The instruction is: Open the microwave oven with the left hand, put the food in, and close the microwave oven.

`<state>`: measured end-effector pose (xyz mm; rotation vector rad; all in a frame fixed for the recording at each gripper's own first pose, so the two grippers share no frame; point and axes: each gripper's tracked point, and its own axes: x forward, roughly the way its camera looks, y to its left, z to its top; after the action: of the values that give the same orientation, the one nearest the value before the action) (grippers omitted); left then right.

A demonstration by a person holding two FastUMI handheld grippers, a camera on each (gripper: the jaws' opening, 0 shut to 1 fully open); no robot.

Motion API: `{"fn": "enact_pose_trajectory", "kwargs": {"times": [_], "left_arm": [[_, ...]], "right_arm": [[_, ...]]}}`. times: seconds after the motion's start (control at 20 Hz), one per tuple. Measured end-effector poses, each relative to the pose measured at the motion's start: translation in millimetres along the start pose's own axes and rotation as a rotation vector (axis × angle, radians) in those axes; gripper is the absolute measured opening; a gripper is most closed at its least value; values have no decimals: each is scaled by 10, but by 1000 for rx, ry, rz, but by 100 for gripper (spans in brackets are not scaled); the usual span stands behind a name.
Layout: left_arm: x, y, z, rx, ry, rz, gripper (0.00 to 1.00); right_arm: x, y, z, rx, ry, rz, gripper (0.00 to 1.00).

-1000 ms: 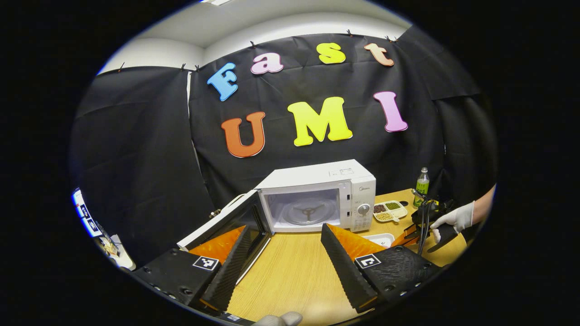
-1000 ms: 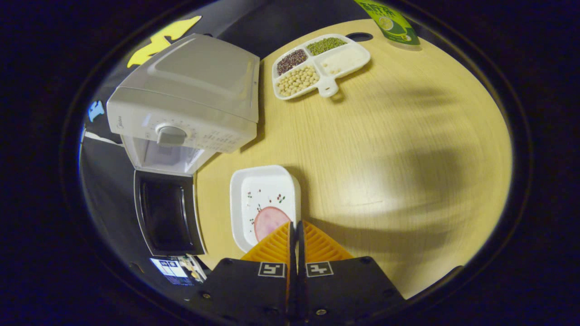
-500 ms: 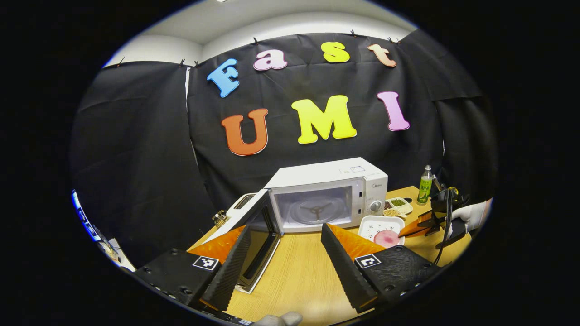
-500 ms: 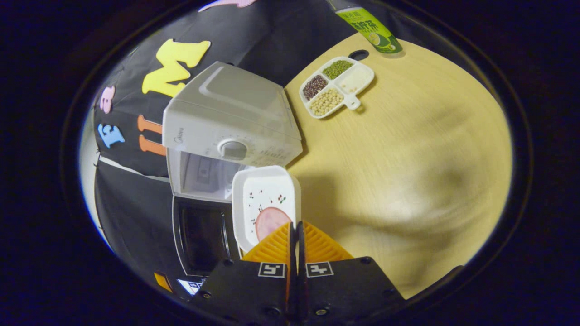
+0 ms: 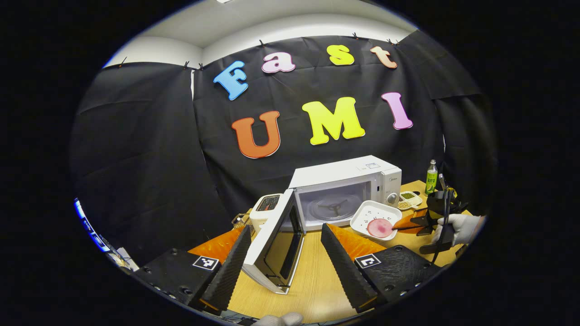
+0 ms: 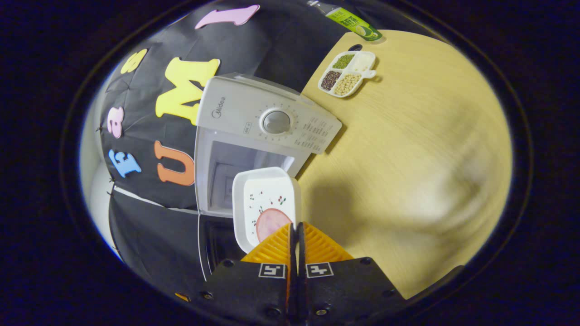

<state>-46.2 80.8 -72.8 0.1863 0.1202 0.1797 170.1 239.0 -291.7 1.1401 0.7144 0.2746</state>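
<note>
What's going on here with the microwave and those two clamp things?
A person is working two hand-held grippers at a wooden table. The microwave stands with its door swung wide open. The right gripper is clamped on the rim of a white plate with a pink slice of food on it, held just in front of the open oven cavity. The left gripper is open and holds nothing, near the door.

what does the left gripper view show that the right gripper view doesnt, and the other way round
Left gripper view: the left gripper, open, the microwave's glass turntable and a white-gloved hand. Right gripper view: a dark round spot on the light wooden table. Both: the white microwave oven, door open, and the right gripper shut on the white rectangular tray of food.
</note>
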Motion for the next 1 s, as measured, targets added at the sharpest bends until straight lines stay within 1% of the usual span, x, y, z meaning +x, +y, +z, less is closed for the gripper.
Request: {"fn": "enact_pose_trajectory", "kwargs": {"times": [0.05, 0.1, 0.15, 0.2, 0.25, 0.3, 0.35, 0.4, 0.45, 0.5, 0.55, 0.65, 0.75, 0.85, 1.0], "left_arm": [[-22, 68, -26, 3, 0, -1, 93], [-42, 129, -59, 5, 1, 0, 93], [-67, 199, -97, 10, 3, 2, 93], [-89, 274, -135, 13, 0, 4, 93], [-117, 342, -149, 13, -2, 4, 93], [-137, 424, -197, 14, -3, 13, 93], [-154, 488, -279, 12, 3, 21, 93], [-192, 551, -350, 4, 4, 32, 93], [-241, 575, -409, -5, -8, 29, 93], [-261, 611, -494, -10, 6, 37, 93], [-284, 650, -587, -9, 21, 46, 93], [-297, 700, -685, -14, 39, 53, 93], [-289, 736, -738, -23, 45, 55, 93], [-254, 759, -807, -39, 56, 58, 93], [-192, 837, -852, -46, 65, 75, 93]], "right_arm": [[75, 75, -69, 2, -31, 8, 4], [167, 149, -142, 5, -61, 10, 0], [249, 238, -206, 14, -81, 26, 4], [340, 329, -268, 13, -110, 45, 3], [414, 421, -334, 11, -131, 63, 0], [486, 522, -373, 13, -169, 94, 0], [567, 576, -381, 18, -208, 102, 0], [646, 587, -399, 38, -244, 107, 3], [745, 599, -424, 69, -265, 105, 0], [862, 616, -452, 105, -279, 104, 4], [980, 627, -471, 142, -291, 103, 4], [1162, 697, -448, 201, -314, 119, 4], [1337, 770, -359, 205, -354, 114, 4], [1498, 755, -238, 203, -403, 83, 3], [1808, 813, -103, 194, -414, 82, 4]]}}
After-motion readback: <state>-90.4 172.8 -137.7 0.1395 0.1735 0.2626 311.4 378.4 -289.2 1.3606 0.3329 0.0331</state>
